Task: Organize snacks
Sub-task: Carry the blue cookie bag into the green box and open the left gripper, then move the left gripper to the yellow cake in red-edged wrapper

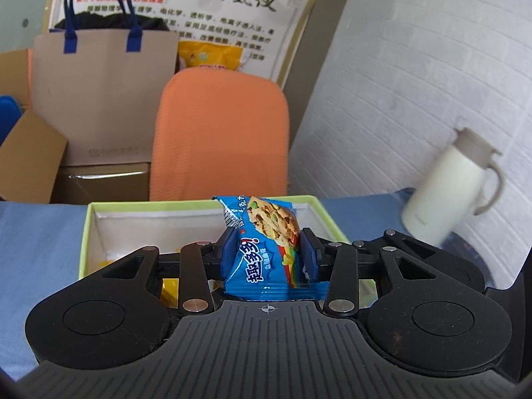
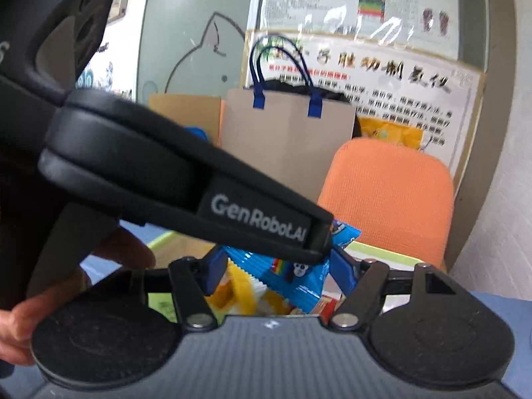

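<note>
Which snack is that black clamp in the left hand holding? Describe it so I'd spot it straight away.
Start at the orange chair; below it, on the blue tablecloth, sits a green-rimmed box. Over that box the left gripper pinches a blue cookie packet upright between its pads. Unlike the yellow wrappers in the box, it shows a cookie with coloured candy bits and a rainbow stripe.

Left gripper (image 2: pixel 186 179) crosses right gripper's (image 2: pixel 276 276) path, seemingly.
</note>
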`<state>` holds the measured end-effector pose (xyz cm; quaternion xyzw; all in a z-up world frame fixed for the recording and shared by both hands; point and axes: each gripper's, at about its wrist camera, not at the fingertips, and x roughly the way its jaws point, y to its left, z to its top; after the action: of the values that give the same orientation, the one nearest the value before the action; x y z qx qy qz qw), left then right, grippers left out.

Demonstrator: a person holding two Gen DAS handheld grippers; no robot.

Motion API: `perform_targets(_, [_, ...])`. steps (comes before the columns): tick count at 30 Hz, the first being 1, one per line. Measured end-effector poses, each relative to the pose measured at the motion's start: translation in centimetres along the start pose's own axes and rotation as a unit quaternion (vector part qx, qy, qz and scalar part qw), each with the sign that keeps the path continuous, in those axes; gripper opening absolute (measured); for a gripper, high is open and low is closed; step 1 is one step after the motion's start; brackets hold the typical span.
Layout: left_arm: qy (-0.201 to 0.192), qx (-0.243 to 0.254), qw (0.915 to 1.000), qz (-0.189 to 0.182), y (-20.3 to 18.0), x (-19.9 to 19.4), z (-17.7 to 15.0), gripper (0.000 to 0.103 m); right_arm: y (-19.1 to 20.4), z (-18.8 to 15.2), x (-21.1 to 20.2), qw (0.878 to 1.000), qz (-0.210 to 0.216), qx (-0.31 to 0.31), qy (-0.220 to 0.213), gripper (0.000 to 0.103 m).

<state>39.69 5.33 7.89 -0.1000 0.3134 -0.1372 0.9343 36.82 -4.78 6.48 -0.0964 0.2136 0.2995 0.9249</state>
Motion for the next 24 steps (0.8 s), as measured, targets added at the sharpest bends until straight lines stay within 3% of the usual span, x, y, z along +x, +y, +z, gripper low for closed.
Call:
perform_targets(3, [0.009, -0.011, 0.9997, 0.022, 1.5, 3.2, -0.2, 0.032, -1.4, -0.7, 2.8, 0.999, 0.017, 0.026, 0.029, 0.074])
perform_targets(4, [0.016, -0.021, 0.9993, 0.028, 2.0, 3.6, -0.1, 0.032, -1.8, -0.8, 2.4, 0.999, 0.016, 0.029, 0.023, 0.074])
perform_targets(5, [0.016, -0.029, 0.9991, 0.027, 2.5, 3.5, -0.1, 0.032, -2.1, -0.7, 1.5, 0.999, 0.016, 0.031, 0.013, 0.074])
perform_targets(9, [-0.016, -0.045, 0.9988, -0.001, 2.8, -0.5, -1.1, 0.04, -3.2, -1.8, -4.5, 0.999, -0.01, 0.026, -0.026, 0.093])
perform_targets(10, [-0.018, -0.047, 0.9987, -0.009, 2.7, -1.4, -1.5, 0.046, -3.4, -2.7, -6.2, 0.999, -0.023, 0.022, -0.027, 0.093])
perform_targets(13, [-0.012, -0.039, 0.9987, -0.032, 1.5, -3.9, -3.5, 0.047, -4.1, -6.2, -10.2, 0.998, -0.047, 0.047, -0.011, 0.093])
perform_targets(16, [0.008, -0.028, 0.9983, -0.051, -0.3, -5.4, -6.3, 0.048, -4.2, -10.7, -12.8, 0.993, -0.055, 0.098, 0.029, 0.093])
perform_targets(20, [0.051, -0.027, 0.9951, -0.08, -2.7, -5.9, -10.5, 0.048, -3.6, -15.5, -14.7, 0.985, -0.095, 0.128, 0.065, 0.093])
perform_targets(24, [0.089, -0.035, 0.9914, -0.089, -4.9, -5.4, -13.6, 0.048, -4.5, -17.3, -15.1, 0.977, -0.111, 0.17, 0.069, 0.093])
